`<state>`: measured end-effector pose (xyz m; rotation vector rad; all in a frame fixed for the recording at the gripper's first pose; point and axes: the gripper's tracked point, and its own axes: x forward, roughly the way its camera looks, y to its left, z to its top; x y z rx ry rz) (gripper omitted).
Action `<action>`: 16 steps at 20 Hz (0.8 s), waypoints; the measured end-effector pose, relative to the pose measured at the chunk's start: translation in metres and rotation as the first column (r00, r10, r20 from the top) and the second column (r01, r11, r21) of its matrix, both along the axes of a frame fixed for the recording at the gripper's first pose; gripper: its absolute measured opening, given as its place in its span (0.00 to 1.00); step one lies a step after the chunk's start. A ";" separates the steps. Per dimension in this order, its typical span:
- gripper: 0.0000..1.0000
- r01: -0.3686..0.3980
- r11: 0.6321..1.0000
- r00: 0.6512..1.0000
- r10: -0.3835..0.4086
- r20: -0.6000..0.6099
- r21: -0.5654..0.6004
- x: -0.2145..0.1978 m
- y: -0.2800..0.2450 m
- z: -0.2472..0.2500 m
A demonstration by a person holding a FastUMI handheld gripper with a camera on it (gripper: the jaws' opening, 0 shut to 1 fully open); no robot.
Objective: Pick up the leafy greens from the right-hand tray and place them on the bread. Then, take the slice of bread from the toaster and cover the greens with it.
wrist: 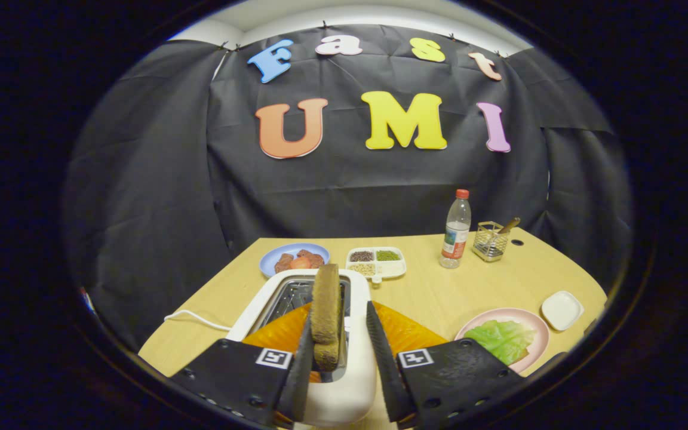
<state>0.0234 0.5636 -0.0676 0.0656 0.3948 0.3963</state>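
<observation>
The gripper [338, 358] is seen low centre, fingers apart around the bread slice [325, 313] upright in the toaster [332, 382]; only one finger seems touching. Greens [502, 339] lie on the pink plate [538, 325], lower right. The bottle [455, 230] label cannot be read.

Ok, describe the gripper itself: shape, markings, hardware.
The gripper has two flat, tapering fingers mounted on broad textured blocks. Each block carries a small white square tag with a black pattern, and round screw heads dot the blocks' edges. No cables are visible on it.
</observation>
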 end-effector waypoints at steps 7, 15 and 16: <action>0.08 -0.064 0.995 0.998 0.065 -0.007 0.075 -0.012 0.005 0.031; 0.08 -0.111 0.964 0.991 0.091 0.094 0.242 -0.022 -0.050 0.112; 0.08 -0.098 0.964 0.992 0.074 0.106 0.249 -0.021 -0.065 0.114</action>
